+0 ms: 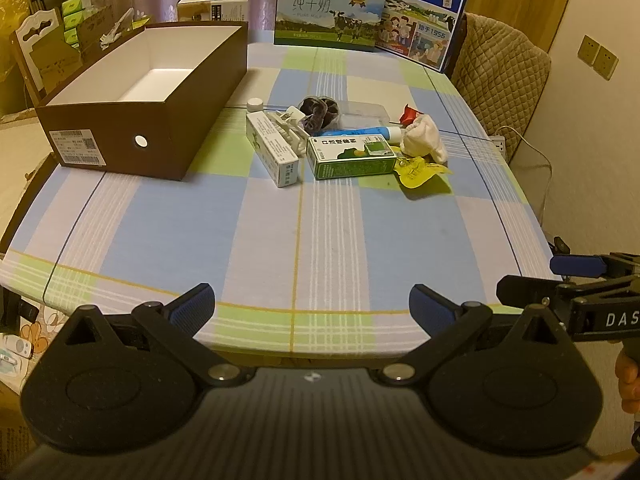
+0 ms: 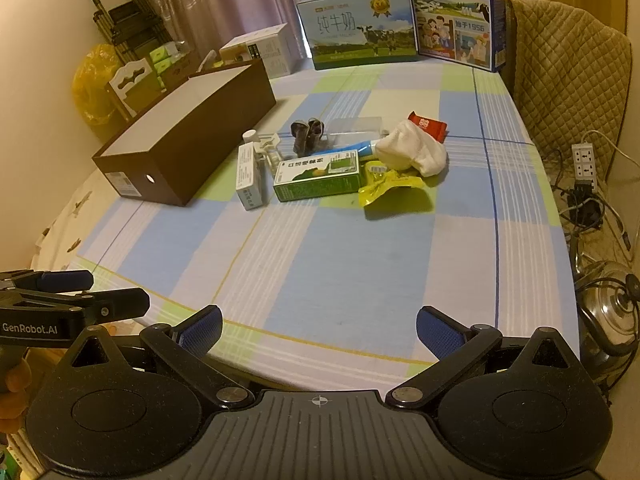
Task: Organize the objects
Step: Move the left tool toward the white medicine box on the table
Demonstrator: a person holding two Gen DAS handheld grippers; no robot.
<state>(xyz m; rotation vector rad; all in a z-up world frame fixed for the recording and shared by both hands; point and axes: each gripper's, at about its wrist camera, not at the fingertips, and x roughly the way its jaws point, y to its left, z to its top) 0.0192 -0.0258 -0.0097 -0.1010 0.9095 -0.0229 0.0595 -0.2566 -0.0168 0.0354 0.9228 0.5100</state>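
Observation:
A heap of small items lies mid-table: a green carton (image 1: 350, 157) (image 2: 320, 176), a white carton (image 1: 272, 149) (image 2: 249, 178), a blue-white tube (image 1: 360, 133), a white cloth (image 1: 423, 138) (image 2: 414, 150), a yellow wrapper (image 1: 418, 170) (image 2: 388, 189), a red packet (image 2: 428, 125) and a dark bundle (image 1: 318, 110) (image 2: 307, 133). An open brown box (image 1: 160, 132) (image 2: 192, 140), white inside, stands to their left. My left gripper (image 1: 312, 306) and right gripper (image 2: 319, 330) both hover open over the table's near edge, holding nothing. Each shows at the side of the other's view.
Two milk cartons (image 1: 330, 8) (image 1: 426, 14) stand at the table's far edge. A quilted chair (image 2: 568, 68) sits at the right, with a power strip (image 2: 584, 164), cables and a metal kettle (image 2: 612, 312) on the floor. Clutter and boxes (image 1: 76, 28) crowd the left.

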